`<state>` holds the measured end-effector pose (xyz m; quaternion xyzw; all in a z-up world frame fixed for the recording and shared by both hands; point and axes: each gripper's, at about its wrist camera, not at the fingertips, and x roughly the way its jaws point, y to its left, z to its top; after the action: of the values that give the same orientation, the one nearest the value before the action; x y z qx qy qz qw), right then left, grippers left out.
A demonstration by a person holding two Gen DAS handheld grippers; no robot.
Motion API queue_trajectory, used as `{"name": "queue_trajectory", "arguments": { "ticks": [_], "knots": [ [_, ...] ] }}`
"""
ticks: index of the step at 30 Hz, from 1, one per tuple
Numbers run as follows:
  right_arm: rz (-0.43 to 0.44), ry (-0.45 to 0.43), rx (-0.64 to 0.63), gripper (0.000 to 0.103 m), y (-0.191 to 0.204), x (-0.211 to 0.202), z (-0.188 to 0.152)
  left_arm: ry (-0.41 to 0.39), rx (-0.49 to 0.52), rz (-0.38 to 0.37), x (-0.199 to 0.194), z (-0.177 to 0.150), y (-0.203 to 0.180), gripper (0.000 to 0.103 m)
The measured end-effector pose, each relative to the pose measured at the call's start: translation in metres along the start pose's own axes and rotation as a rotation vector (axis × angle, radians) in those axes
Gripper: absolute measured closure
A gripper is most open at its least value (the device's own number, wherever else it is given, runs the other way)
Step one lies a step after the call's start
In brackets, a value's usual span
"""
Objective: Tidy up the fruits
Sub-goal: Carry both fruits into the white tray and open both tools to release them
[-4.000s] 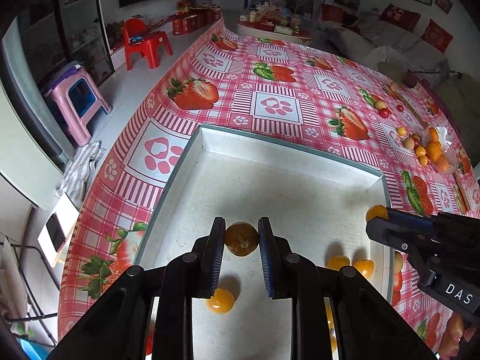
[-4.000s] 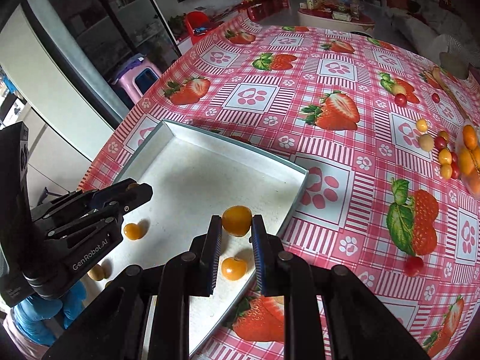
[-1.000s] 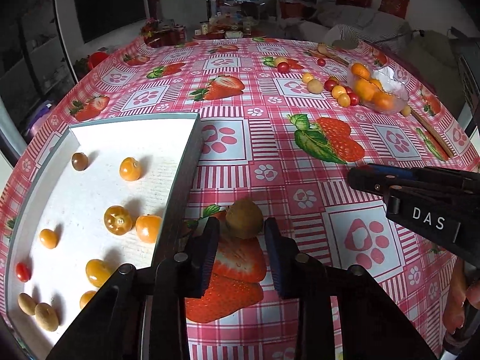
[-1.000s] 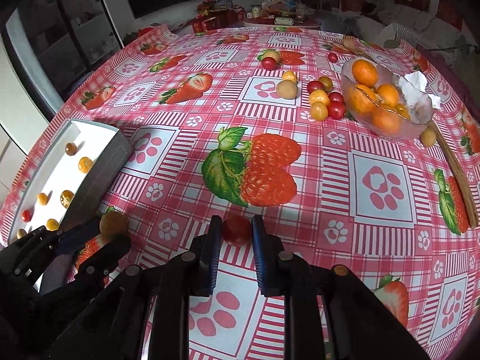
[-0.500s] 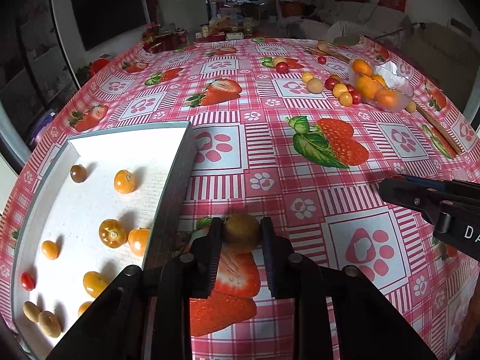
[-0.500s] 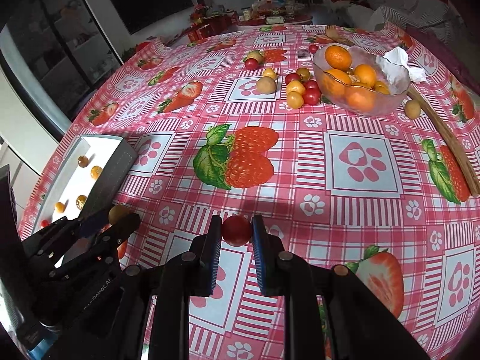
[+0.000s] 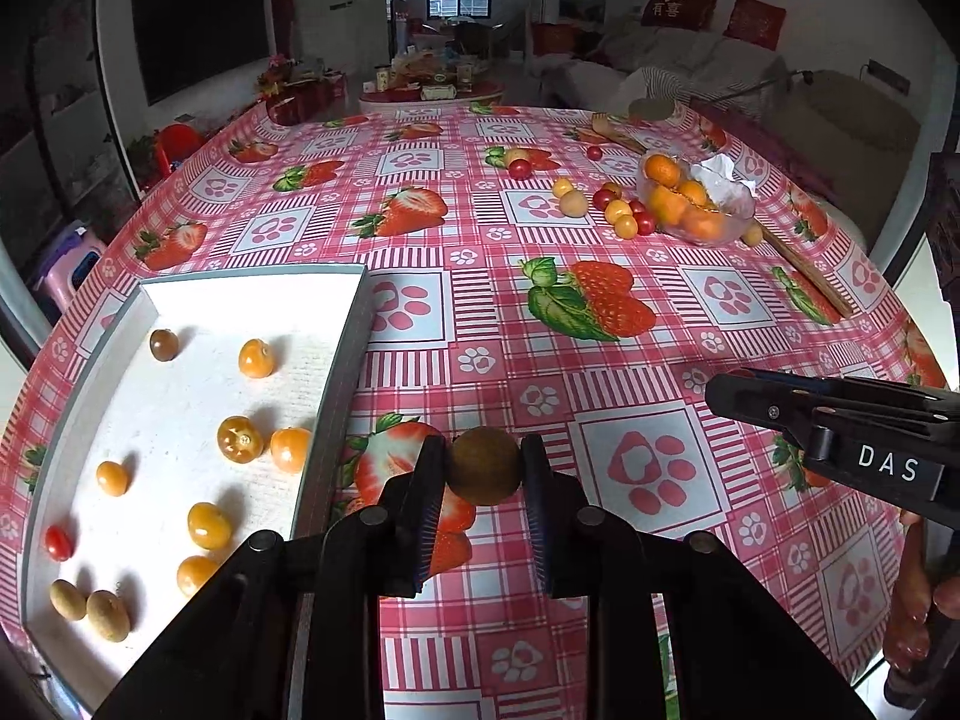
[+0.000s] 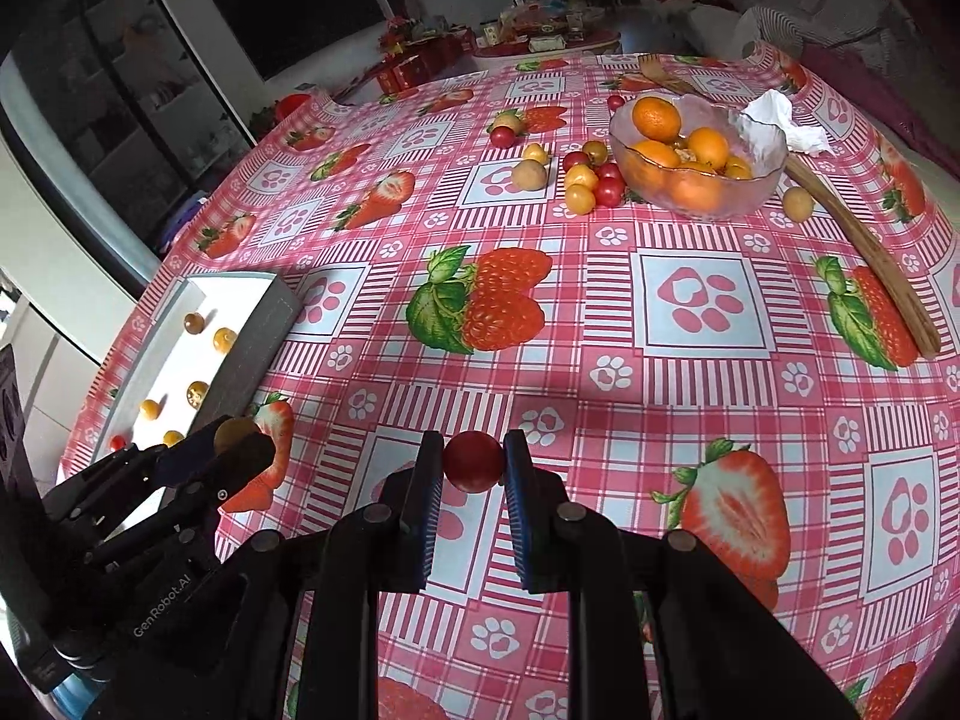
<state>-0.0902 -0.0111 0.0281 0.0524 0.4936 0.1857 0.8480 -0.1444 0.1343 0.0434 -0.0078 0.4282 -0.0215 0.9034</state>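
We are working in a living room with a dark television screen (image 7: 198,30) on the left wall and sofas (image 7: 678,54) at the far end, over a large table (image 7: 420,222) covered in a glossy pink checked cloth printed with strawberries and paw marks; that cloth looks slick, so we expect round fruit to roll on it. At the table's left edge sits a shallow white tray (image 7: 345,348) with low grey walls, already holding scattered orange, red and brown small fruits. Far across, well apart from the tray, a glass bowl (image 8: 708,192) holds oranges, with a loose cluster of small tomatoes (image 8: 591,177) just beside it. Our left gripper (image 7: 483,474) pinches a small brown round fruit (image 7: 483,471) across its middle, held above the cloth just right of the tray wall. Our right gripper (image 8: 473,462) pinches a red cherry tomato (image 8: 473,461) the same way, above the cloth nearer the middle of the table. Both fruits seem light, smooth and easily bruised; the tomato's thin skin could split. We judge a gentle squeeze at the widest part best, since a grip off the widest part might let them pop out.
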Motion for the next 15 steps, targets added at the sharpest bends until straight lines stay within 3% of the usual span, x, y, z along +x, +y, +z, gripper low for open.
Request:
{"name": "queue_trajectory", "arguments": {
  "ticks": [15],
  "knots": [
    [0.023,0.04,-0.057,0.081,0.048,-0.007,-0.008,-0.04,-0.068,0.01,-0.043,-0.012,0.053,0.076]
  ]
}}
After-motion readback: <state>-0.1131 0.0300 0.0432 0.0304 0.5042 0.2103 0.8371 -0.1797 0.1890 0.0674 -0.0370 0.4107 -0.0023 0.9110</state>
